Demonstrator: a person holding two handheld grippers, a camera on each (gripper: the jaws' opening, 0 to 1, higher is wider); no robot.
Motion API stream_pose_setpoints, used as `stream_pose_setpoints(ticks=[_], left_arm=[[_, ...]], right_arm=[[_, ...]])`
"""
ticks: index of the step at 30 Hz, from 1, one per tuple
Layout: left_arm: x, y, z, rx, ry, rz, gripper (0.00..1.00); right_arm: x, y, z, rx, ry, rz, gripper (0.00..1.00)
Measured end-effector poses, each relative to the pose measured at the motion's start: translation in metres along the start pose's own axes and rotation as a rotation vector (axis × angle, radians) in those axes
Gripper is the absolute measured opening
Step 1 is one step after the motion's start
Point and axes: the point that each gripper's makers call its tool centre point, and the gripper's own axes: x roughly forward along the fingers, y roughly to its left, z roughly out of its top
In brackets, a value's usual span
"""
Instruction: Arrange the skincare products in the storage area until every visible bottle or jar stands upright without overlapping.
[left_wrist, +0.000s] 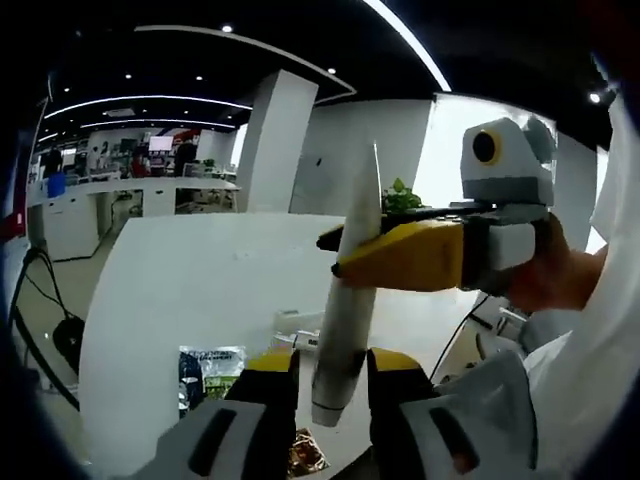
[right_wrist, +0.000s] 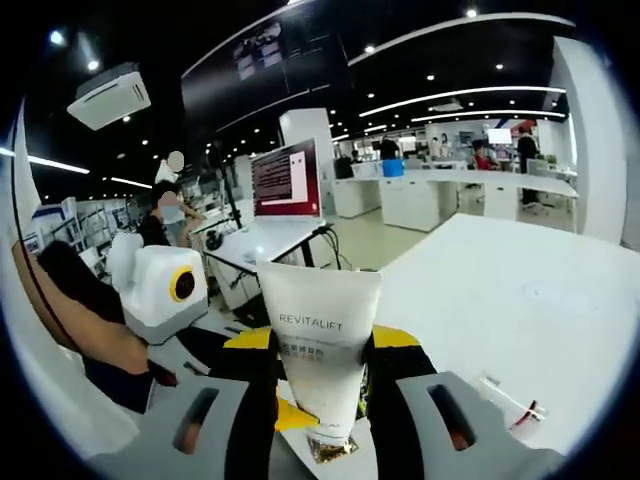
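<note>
The white bench (left_wrist: 170, 300) lies below the tube. My right gripper (left_wrist: 345, 255) has its fingers clamped on the white tube (left_wrist: 350, 300), crimped end up, cap down. My left gripper (left_wrist: 330, 385) fingers stand parted either side of the cap end, gripping nothing.

white tube (right_wrist: 322, 345) – grey lettering, yellow-and-black fingers (right_wrist: 385, 350), white table (right_wrist: 520, 290)

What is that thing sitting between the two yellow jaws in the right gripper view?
In the right gripper view, a white squeeze tube printed REVITALIFT stands between the jaws of the right hand-held gripper, crimped flat end up, cap end down. The jaws press on its lower part.
</note>
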Motion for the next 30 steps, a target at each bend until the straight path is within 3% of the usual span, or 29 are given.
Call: stream_pose_setpoints(ticks=[1,5,8,11,13,14,15,16,17,19,20,22,27,30], left_arm=[[-0.001,0.007,-0.011,0.009,0.048,0.029,0.27],[-0.008,0.030,-0.036,0.095,0.133,0.124,0.31],[-0.012,0.044,-0.047,0.143,0.155,0.186,0.42],[-0.018,0.058,-0.062,0.221,0.213,0.243,0.42],[-0.020,0.061,-0.066,0.285,0.207,0.270,0.41],[-0.023,0.064,-0.070,0.385,0.200,0.301,0.40],[-0.025,0.066,-0.073,0.432,0.205,0.323,0.38],[-0.025,0.064,-0.077,0.454,0.220,0.319,0.35],[-0.022,0.059,-0.075,0.477,0.199,0.303,0.34],[-0.017,0.055,-0.069,0.458,0.155,0.283,0.32],[-0.017,0.058,-0.072,0.395,0.147,0.279,0.32],[-0.020,0.069,-0.087,0.314,0.229,0.310,0.35],[-0.015,0.065,-0.091,0.410,0.241,0.285,0.35],[-0.016,0.072,-0.096,0.374,0.275,0.308,0.35]], right_arm=[[0.000,-0.002,0.001,0.000,-0.002,-0.003,0.31],[0.003,-0.020,0.013,0.000,-0.026,-0.035,0.31],[0.006,-0.034,0.023,-0.006,-0.035,-0.051,0.31],[0.008,-0.047,0.032,-0.016,-0.044,-0.071,0.31],[0.009,-0.055,0.038,-0.022,-0.051,-0.082,0.31],[0.010,-0.059,0.041,-0.026,-0.052,-0.088,0.31],[0.010,-0.062,0.043,-0.031,-0.051,-0.091,0.31],[0.010,-0.063,0.045,-0.033,-0.051,-0.093,0.31],[0.010,-0.066,0.048,-0.040,-0.052,-0.098,0.31],[0.009,-0.072,0.054,-0.046,-0.057,-0.108,0.31],[0.009,-0.075,0.055,-0.049,-0.059,-0.112,0.31],[0.010,-0.084,0.057,-0.048,-0.062,-0.129,0.31],[0.014,-0.111,0.062,-0.029,-0.083,-0.180,0.31],[0.019,-0.122,0.065,-0.028,-0.094,-0.203,0.31]])
